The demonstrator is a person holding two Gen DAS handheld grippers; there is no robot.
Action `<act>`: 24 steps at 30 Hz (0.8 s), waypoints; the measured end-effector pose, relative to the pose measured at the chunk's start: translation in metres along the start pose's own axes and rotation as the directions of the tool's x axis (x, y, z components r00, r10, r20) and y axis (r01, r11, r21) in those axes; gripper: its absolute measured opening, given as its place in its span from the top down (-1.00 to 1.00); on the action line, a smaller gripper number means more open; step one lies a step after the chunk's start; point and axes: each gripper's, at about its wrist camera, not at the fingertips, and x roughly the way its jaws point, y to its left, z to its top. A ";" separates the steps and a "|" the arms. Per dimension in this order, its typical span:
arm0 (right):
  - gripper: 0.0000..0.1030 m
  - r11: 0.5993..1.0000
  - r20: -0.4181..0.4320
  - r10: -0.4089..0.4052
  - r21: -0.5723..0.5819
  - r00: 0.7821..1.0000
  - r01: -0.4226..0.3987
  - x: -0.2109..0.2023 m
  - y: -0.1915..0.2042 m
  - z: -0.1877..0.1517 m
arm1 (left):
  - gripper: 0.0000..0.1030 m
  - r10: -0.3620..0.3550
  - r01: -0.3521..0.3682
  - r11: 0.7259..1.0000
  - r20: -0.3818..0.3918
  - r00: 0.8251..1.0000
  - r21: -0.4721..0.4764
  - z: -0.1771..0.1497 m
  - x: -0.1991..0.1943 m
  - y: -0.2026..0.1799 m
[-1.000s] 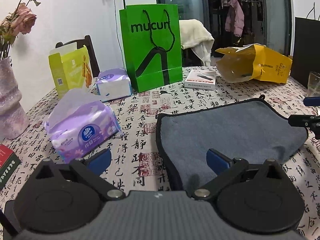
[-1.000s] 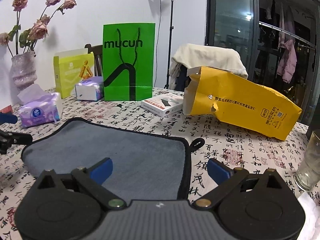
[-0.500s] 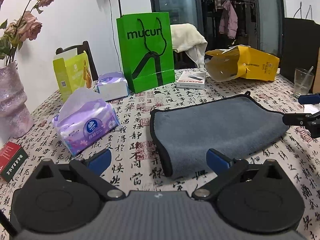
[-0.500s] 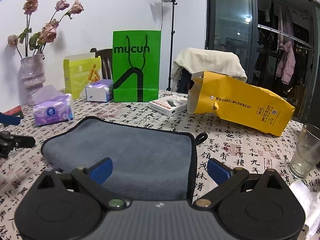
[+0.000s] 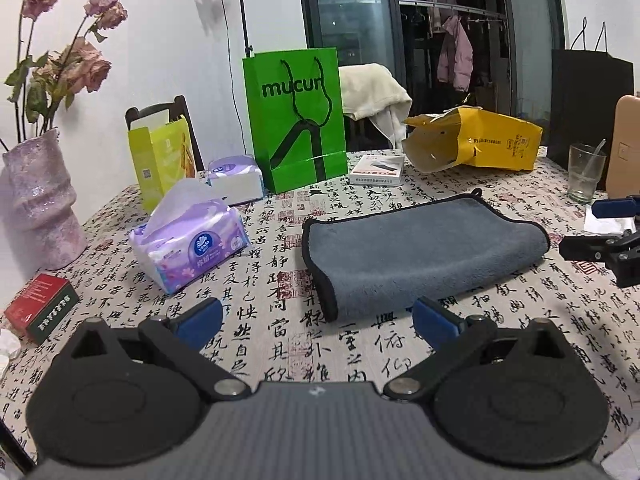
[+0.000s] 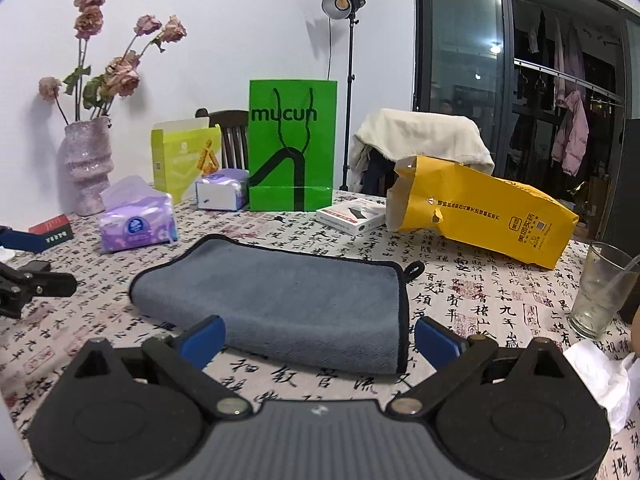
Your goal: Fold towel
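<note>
A grey towel with black edging (image 5: 420, 248) lies folded on the patterned tablecloth; it also shows in the right wrist view (image 6: 280, 300), with a small black loop at its far right corner. My left gripper (image 5: 318, 316) is open and empty, just short of the towel's near left corner. My right gripper (image 6: 318, 338) is open and empty, just short of the towel's near right edge. Each gripper shows at the edge of the other's view: the right one (image 5: 600, 236), the left one (image 6: 24, 264).
A purple tissue pack (image 5: 188, 244), a vase of dried roses (image 5: 40, 204) and a red box (image 5: 40, 312) stand at left. A green bag (image 5: 296, 120), a yellow bag (image 5: 476, 144), a white box (image 5: 376, 170) and a glass (image 6: 604, 288) ring the towel.
Both grippers have pulled back and up from the towel, staying open. The towel lies still and now sits farther ahead in both views.
</note>
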 end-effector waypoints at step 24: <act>-0.98 1.000 0.031 0.009 -0.002 0.999 -0.009 -0.067 0.035 -0.030 | -1.00 -0.020 0.020 1.000 0.027 0.999 -0.015 -0.042 -0.060 -0.004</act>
